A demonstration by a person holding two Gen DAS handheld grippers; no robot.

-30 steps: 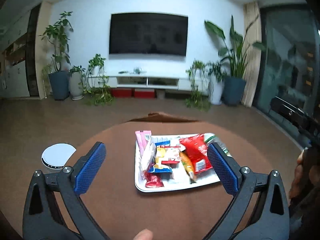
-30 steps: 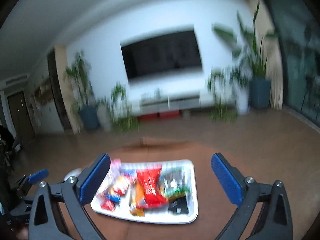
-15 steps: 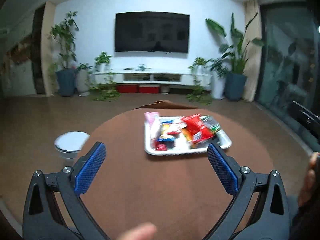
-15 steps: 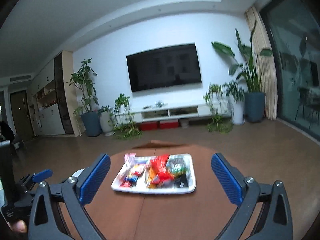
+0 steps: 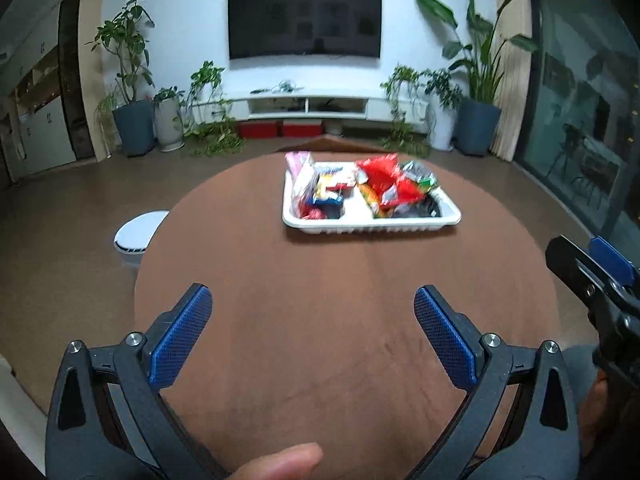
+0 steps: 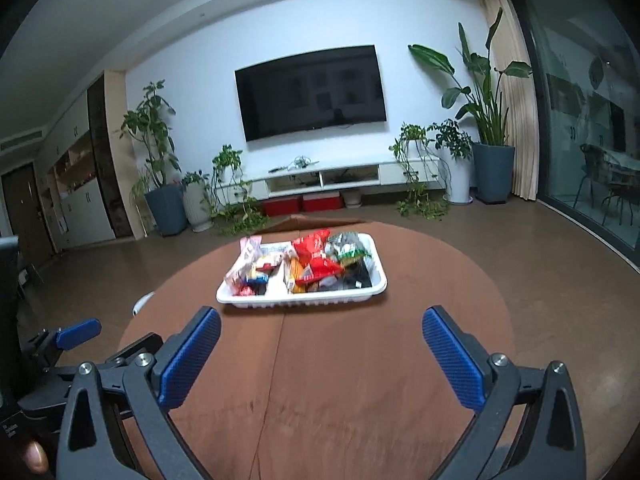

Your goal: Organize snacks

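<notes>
Left wrist view: the left gripper hovers with fingers spread wide, empty, over one round brown table. Right gripper likewise gapes wide. Farther off, one white tray holds the heaped snacks; their count is unclear.

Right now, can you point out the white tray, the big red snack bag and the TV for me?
white tray (image 6: pixel 304 300): right wrist view, on its near front wall.
red snack bag (image 6: pixel 316 258): right wrist view, middle of the bag.
TV (image 5: pixel 304 20): left wrist view, centre of the dark screen.
</notes>
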